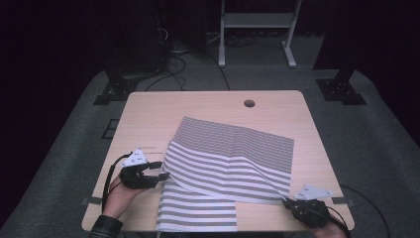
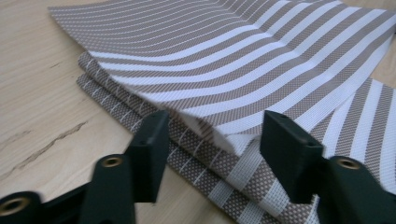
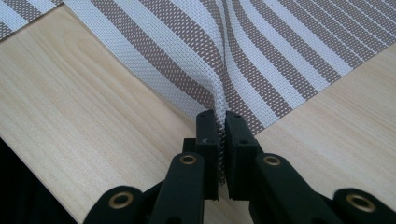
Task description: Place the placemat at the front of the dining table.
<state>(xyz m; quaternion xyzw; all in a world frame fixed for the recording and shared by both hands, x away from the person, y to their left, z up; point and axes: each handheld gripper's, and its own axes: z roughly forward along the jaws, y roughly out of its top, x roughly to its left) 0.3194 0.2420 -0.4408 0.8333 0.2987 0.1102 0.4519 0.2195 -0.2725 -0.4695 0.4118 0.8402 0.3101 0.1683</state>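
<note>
From the high view I see the striped cloth (image 1: 233, 163) spread across the table (image 1: 148, 114), partly folded. My right gripper (image 3: 222, 122) is clenched on its near right corner, a pinch clear in its own view. The left gripper (image 2: 212, 140) shows unclamped jaws straddling a lifted fold edge, pads not pressing.

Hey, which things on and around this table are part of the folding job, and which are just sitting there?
In the job:
- striped cloth, partly folded on the table
- right gripper, jaws clamped on the cloth's edge
- left gripper, a cloth corner between its jaws, pads not touching

Just there:
- white frame behind the table
- cables on the floor
- black stands
</note>
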